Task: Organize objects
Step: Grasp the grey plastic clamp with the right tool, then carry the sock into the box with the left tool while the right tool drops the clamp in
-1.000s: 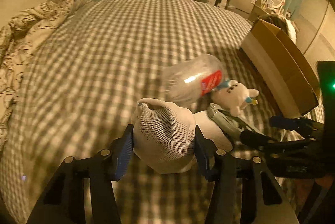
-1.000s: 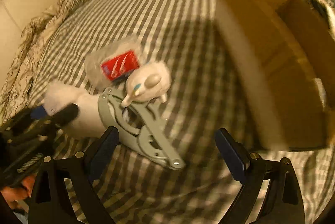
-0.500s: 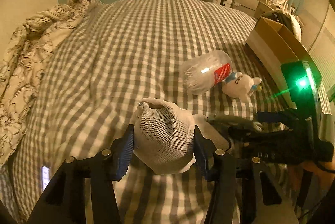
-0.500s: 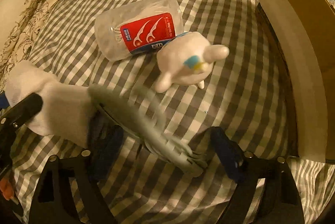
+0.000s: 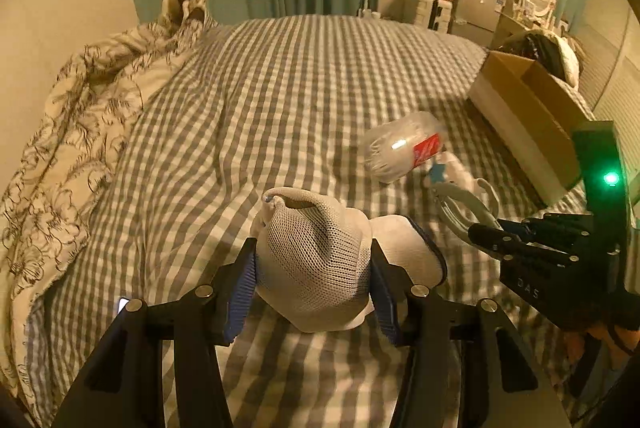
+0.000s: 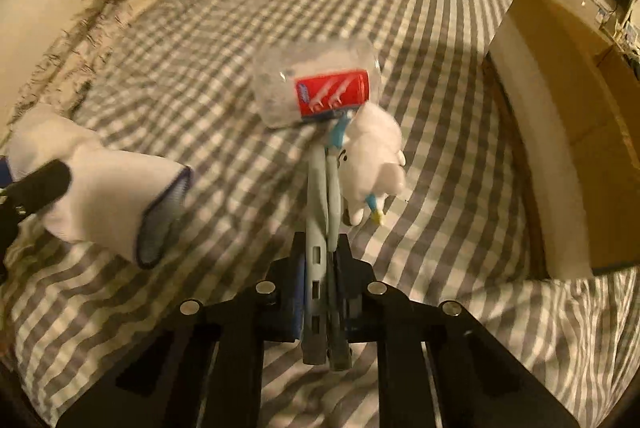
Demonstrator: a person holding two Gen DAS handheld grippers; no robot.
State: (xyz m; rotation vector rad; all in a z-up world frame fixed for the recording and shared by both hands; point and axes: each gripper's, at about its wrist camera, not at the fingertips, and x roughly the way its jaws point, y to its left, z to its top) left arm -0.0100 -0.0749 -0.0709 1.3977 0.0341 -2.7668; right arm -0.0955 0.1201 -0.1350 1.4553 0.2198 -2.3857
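My left gripper (image 5: pixel 312 268) is shut on a white mesh sock (image 5: pixel 316 264) and holds it above the checked bed. The sock also shows in the right wrist view (image 6: pixel 108 196). My right gripper (image 6: pixel 322 264) is shut on a grey plastic clamp tool (image 6: pixel 322 228), seen edge-on; the clamp also shows in the left wrist view (image 5: pixel 460 202). A small white plush toy (image 6: pixel 372 160) lies against the clamp's tip. A clear plastic jar with a red label (image 6: pixel 316 88) lies on its side just beyond; it also shows in the left wrist view (image 5: pixel 400 152).
An open cardboard box (image 6: pixel 568 132) stands on the bed at the right; it also shows in the left wrist view (image 5: pixel 528 120). A crumpled floral duvet (image 5: pixel 80 116) lies along the left. A small lit device (image 5: pixel 122 305) lies by the left gripper.
My right gripper has closed on the grey clamp and turned it edge-on. My left gripper has risen with the sock, so more of the bed shows.
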